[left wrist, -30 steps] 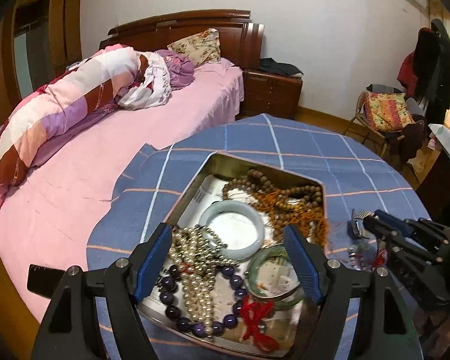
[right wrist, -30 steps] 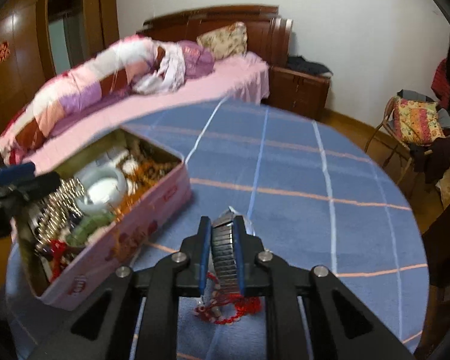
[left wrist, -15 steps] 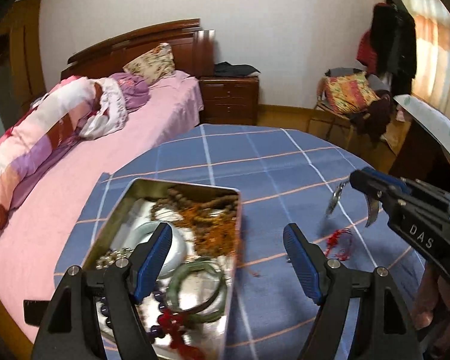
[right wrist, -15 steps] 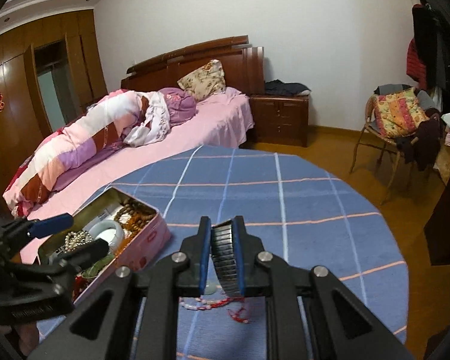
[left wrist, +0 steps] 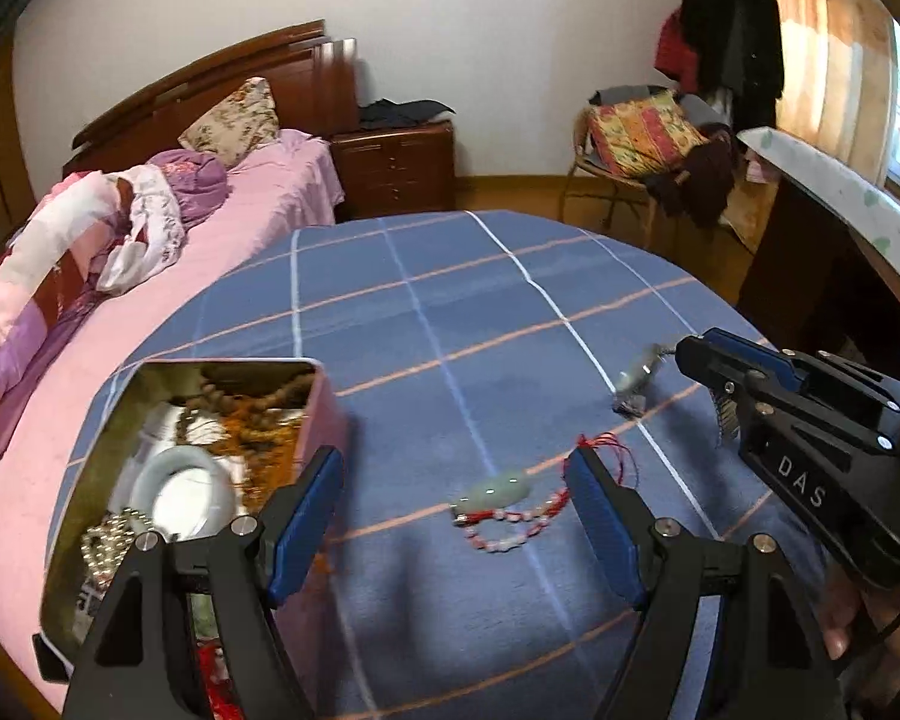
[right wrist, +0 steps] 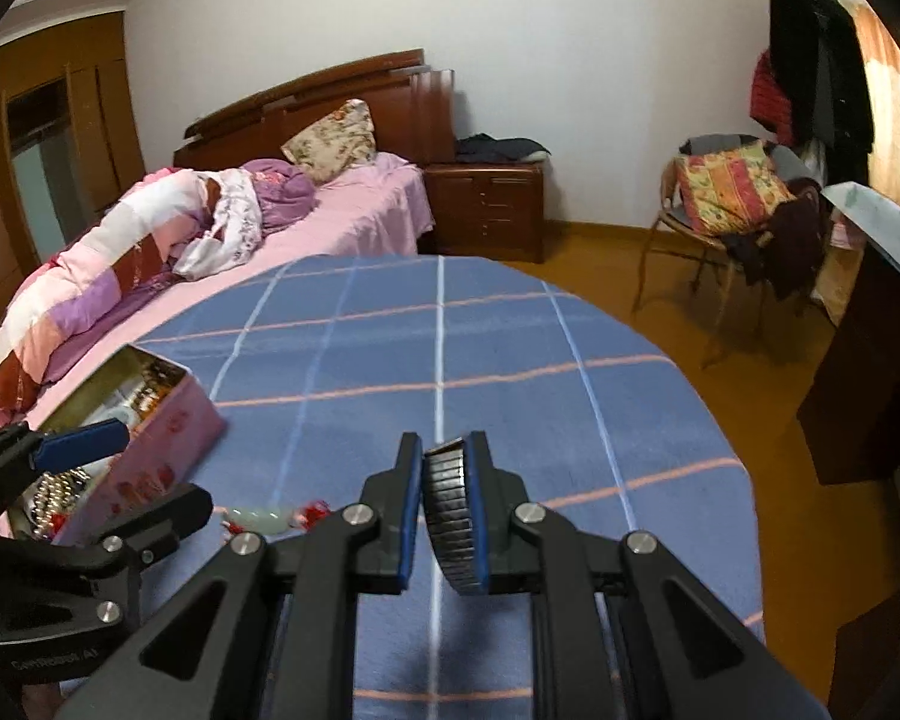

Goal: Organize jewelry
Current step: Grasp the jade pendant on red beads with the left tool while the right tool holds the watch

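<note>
Left gripper (left wrist: 453, 516): jaws spread wide, nothing between the pads. Directly ahead of the gap, between the two blue fingertips and just beyond them, lies the red-corded bracelet with a pale green oval stone and pink-white beads (left wrist: 504, 507). Its long axis runs crosswise to the fingers, the red tassel end near the right-hand pad. The left hand looks nearer to it; likely the next pick, and a roll of the wrist may be needed to close across the cord rather than along it.

Right gripper (right wrist: 444, 501): jaws nearly closed, clamped on a dark ribbed metal expansion watch band (right wrist: 450, 519), which stands edge-on between the pads. In the left view its loose end hangs clear of the cloth, off to the right of the left jaws.

Left of the left jaws, just beside them: open pink rectangular tin (left wrist: 324, 414) holding a white bangle, a brown bead strand and pearl-coloured beads.

Surface: round table under a blue cloth with white and orange grid lines (left wrist: 450, 300).

Beyond: pink-sheeted bed (right wrist: 342, 222), wooden nightstand, chair with a patterned cushion.
</note>
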Motion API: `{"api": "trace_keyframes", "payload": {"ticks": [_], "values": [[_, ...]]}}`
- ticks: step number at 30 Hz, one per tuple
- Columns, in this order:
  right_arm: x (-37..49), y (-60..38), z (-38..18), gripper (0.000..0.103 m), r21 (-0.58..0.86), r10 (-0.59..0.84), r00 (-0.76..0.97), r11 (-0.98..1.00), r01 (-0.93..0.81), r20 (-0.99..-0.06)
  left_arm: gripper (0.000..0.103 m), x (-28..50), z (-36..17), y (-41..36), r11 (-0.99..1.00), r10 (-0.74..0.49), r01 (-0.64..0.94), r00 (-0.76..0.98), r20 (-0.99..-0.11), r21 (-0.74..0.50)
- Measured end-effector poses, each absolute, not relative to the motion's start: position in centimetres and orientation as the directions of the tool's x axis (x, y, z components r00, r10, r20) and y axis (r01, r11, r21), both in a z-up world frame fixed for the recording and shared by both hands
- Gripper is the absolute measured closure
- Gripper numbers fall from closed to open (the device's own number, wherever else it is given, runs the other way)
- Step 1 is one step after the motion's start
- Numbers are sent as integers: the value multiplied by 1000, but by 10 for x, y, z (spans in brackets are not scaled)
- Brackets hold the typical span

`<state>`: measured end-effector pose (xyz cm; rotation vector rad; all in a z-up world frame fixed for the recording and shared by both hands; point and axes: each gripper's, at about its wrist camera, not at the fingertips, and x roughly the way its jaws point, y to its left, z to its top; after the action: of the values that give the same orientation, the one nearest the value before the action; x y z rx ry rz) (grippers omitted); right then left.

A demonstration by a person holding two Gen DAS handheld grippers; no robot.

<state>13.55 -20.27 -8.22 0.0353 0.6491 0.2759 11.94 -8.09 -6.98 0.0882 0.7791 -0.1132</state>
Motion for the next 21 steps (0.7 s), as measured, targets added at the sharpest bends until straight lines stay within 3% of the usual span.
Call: {"api": "trace_keyframes", "payload": {"ticks": [18, 20, 21], "values": [[132, -218, -94, 86, 126, 246, 712, 968, -218, -657, 26, 138, -108, -101, 984, -115, 178, 612, -783, -6], [131, -218, -94, 86, 126, 246, 711, 968, -219, -658, 34, 140, -113, -98, 986, -118, 168, 601, -790, -19], [131, -218, -94, 86, 126, 247, 710, 967, -220, -659, 47, 139, -112, -98, 985, -106, 171, 616, -781, 2]]}}
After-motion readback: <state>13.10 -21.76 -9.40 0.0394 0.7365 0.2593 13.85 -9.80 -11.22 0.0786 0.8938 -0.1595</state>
